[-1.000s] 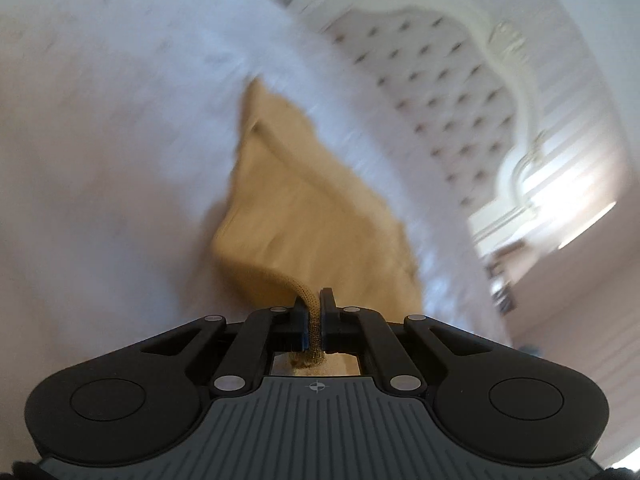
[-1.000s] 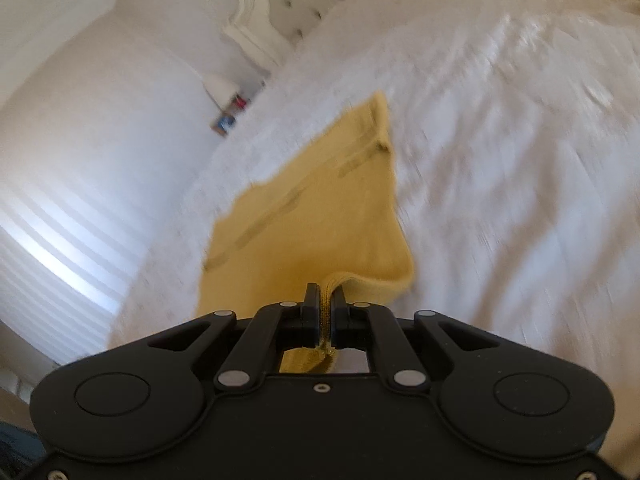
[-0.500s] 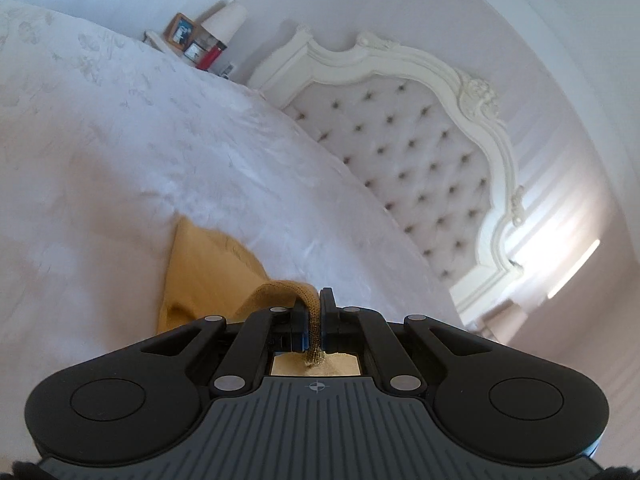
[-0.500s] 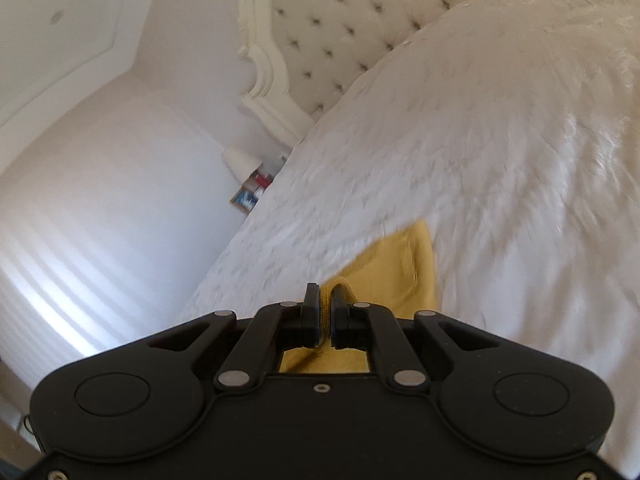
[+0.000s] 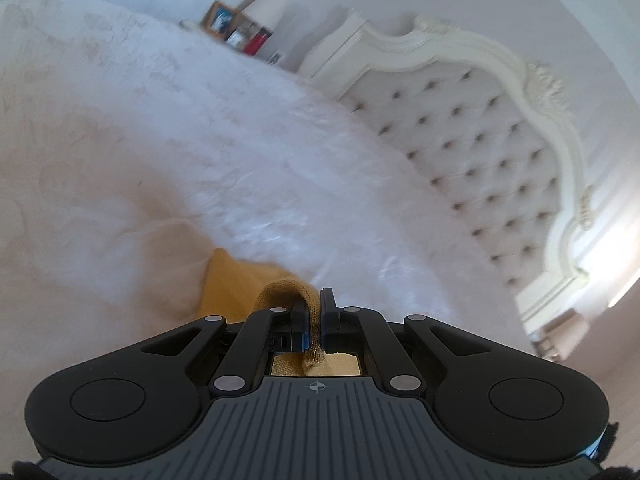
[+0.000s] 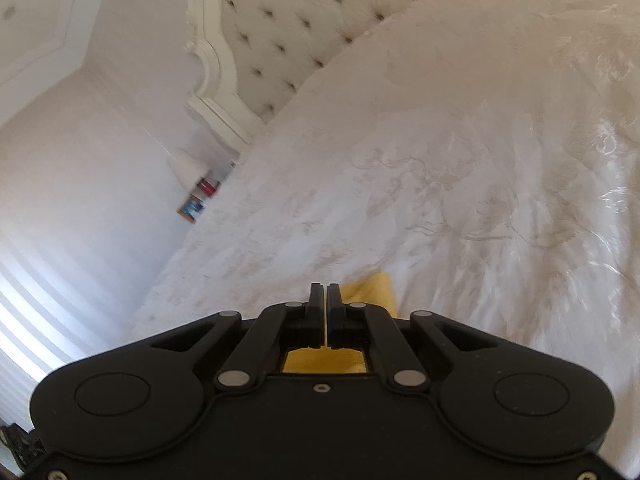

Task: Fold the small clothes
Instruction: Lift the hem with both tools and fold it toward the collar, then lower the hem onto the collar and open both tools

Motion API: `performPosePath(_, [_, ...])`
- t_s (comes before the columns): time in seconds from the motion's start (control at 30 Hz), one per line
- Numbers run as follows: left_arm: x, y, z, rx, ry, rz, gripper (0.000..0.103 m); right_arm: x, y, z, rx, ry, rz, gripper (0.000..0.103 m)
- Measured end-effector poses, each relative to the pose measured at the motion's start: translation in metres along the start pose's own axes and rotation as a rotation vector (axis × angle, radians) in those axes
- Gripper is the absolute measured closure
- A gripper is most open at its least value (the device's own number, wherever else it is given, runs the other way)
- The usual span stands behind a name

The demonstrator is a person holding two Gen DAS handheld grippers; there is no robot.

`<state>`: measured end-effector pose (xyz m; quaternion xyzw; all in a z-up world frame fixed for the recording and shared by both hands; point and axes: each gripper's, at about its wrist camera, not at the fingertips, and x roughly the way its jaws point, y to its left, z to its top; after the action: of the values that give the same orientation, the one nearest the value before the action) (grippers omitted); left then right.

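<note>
The left claw (image 5: 316, 312) is pinching a fold of the yellow garment (image 5: 236, 284); the right claw (image 6: 324, 312) is pressing nearly together above the garment at 6 o'clock, grip unclear.

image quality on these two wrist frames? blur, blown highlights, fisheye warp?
Left wrist: motion blur smears the bedspread and nightstand clutter; the left tongs and pinched yellow garment stay sharper; window glare blows out the right edge. Right wrist: sharper, bedspread embroidery readable; right tongs crisp; bright bands lower left. Both: strong fisheye bending of the headboard.
</note>
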<state>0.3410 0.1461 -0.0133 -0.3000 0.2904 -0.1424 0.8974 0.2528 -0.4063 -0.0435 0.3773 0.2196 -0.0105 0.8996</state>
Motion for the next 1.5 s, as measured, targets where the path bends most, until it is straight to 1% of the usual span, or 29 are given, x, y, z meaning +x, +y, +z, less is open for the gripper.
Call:
performPosePath(0.03, [0.005,0.002,0.0,0.003,0.008,0.01,0.099,0.004,0.001,-0.001,-0.027,0.015,-0.012,0.089])
performPosePath(0.07, [0.009,0.004,0.0,0.005,0.018,0.018,0.099,0.006,0.002,-0.002,-0.05,0.029,-0.023,0.087])
performPosePath(0.17, [0.014,0.008,-0.002,0.008,0.035,0.025,0.099,0.003,0.008,-0.011,-0.111,0.083,-0.028,0.086])
performPosePath(0.23, [0.015,0.008,-0.004,0.015,0.04,0.028,0.099,0.001,0.008,-0.019,-0.148,0.126,-0.037,0.079])
performPosePath(0.27, [0.015,0.008,-0.004,0.015,0.042,0.031,0.099,0.0,0.008,-0.025,-0.16,0.147,-0.038,0.071])
performPosePath(0.3, [0.014,0.009,-0.005,0.012,0.044,0.03,0.099,-0.001,0.008,-0.029,-0.17,0.157,-0.037,0.065])
performPosePath(0.43, [0.013,0.008,-0.005,0.009,0.045,0.033,0.099,0.0,0.01,-0.039,-0.203,0.185,-0.035,0.064])
performPosePath(0.53, [0.011,0.006,-0.005,0.011,0.046,0.036,0.099,0.005,0.015,-0.041,-0.232,0.202,-0.057,0.064])
performPosePath(0.57, [0.012,0.005,-0.005,0.011,0.047,0.037,0.099,0.008,0.016,-0.042,-0.24,0.209,-0.059,0.065])
performPosePath(0.6, [0.012,0.005,-0.006,0.012,0.048,0.037,0.099,0.009,0.017,-0.043,-0.248,0.216,-0.062,0.082])
performPosePath(0.63, [0.012,0.004,-0.006,0.013,0.05,0.037,0.099,0.009,0.019,-0.045,-0.263,0.216,-0.065,0.092])
performPosePath(0.7, [0.011,0.004,-0.008,0.014,0.053,0.037,0.099,0.007,0.023,-0.047,-0.286,0.214,-0.058,0.091])
performPosePath(0.77, [0.008,0.005,-0.009,0.011,0.051,0.036,0.099,0.0,0.022,-0.046,-0.231,0.212,-0.008,0.092])
performPosePath(0.87, [-0.002,0.0,-0.004,0.006,0.025,0.006,0.099,-0.015,0.022,-0.034,-0.139,0.146,0.053,0.092])
performPosePath(0.97, [-0.001,-0.008,0.007,0.029,0.006,-0.019,0.099,-0.015,0.026,-0.011,-0.086,0.083,0.078,0.093])
performPosePath(1.07, [0.016,-0.013,0.019,0.054,-0.001,-0.004,0.099,0.005,0.033,0.007,-0.098,0.051,0.038,0.093])
performPosePath(1.13, [0.03,-0.011,0.021,0.053,-0.004,0.019,0.099,0.024,0.029,0.014,-0.065,0.052,0.009,0.093])
performPosePath(1.27, [0.059,-0.002,0.019,0.044,0.027,0.092,0.098,0.058,0.021,0.013,-0.079,0.081,-0.083,0.094])
performPosePath(1.3, [0.064,0.0,0.017,0.052,0.04,0.111,0.098,0.063,0.019,0.011,-0.084,0.089,-0.107,0.092])
performPosePath(1.33, [0.069,0.003,0.016,0.056,0.054,0.122,0.093,0.067,0.015,0.008,-0.087,0.096,-0.129,0.089])
performPosePath(1.37, [0.074,0.006,0.015,0.051,0.072,0.136,0.087,0.071,0.012,0.007,-0.09,0.103,-0.149,0.084])
performPosePath(1.4, [0.073,0.009,0.016,0.043,0.073,0.149,0.067,0.072,0.011,0.005,-0.096,0.097,-0.173,0.084])
performPosePath(1.43, [0.07,0.011,0.016,0.041,0.056,0.161,0.052,0.07,0.01,0.005,-0.108,0.081,-0.189,0.084])
performPosePath(1.47, [0.065,0.012,0.017,0.048,0.025,0.168,0.048,0.066,0.011,0.004,-0.125,0.065,-0.198,0.083])
performPosePath(1.5, [0.058,0.011,0.019,0.067,-0.011,0.172,0.039,0.062,0.012,0.003,-0.144,0.049,-0.208,0.077])
